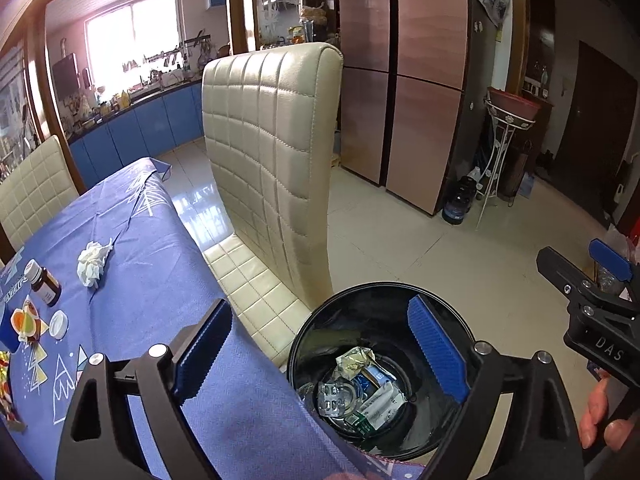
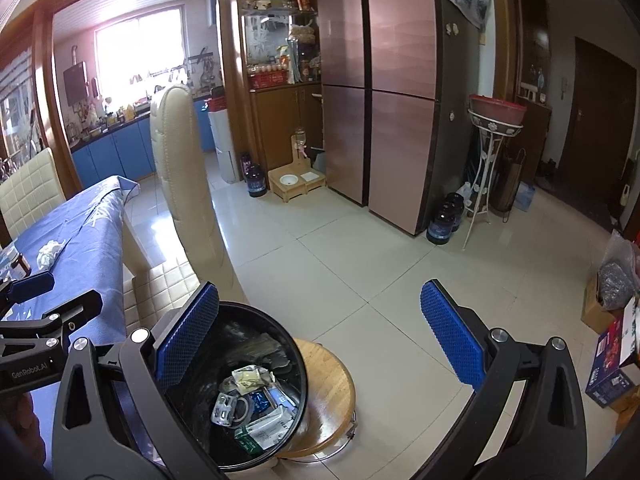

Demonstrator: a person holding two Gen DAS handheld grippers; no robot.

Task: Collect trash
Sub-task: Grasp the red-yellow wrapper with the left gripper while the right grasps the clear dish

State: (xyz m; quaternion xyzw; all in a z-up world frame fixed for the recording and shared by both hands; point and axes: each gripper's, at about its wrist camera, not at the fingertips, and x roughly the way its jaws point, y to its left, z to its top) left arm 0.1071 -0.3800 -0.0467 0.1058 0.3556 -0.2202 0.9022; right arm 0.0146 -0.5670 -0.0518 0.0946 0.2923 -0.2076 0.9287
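A black round trash bin point(image 1: 320, 316) stands beside the table on a wooden stool point(image 2: 332, 384). It holds wrappers, a pill blister and small packets point(image 1: 360, 392), also seen in the right wrist view point(image 2: 252, 404). My left gripper point(image 1: 320, 356) is open and empty above the table edge and the bin. My right gripper point(image 2: 320, 344) is open and empty over the bin's right side. A crumpled white tissue point(image 1: 93, 264), a brown bottle point(image 1: 45, 282) and a white cap point(image 1: 59, 323) lie on the blue tablecloth point(image 1: 160, 280).
A cream quilted chair point(image 1: 272, 168) stands right behind the bin, against the table. Colourful wrappers point(image 1: 26, 322) lie at the table's left edge. A copper fridge point(image 2: 380, 100), a plant stand point(image 2: 492, 160) and cardboard boxes point(image 2: 612, 356) line the tiled floor.
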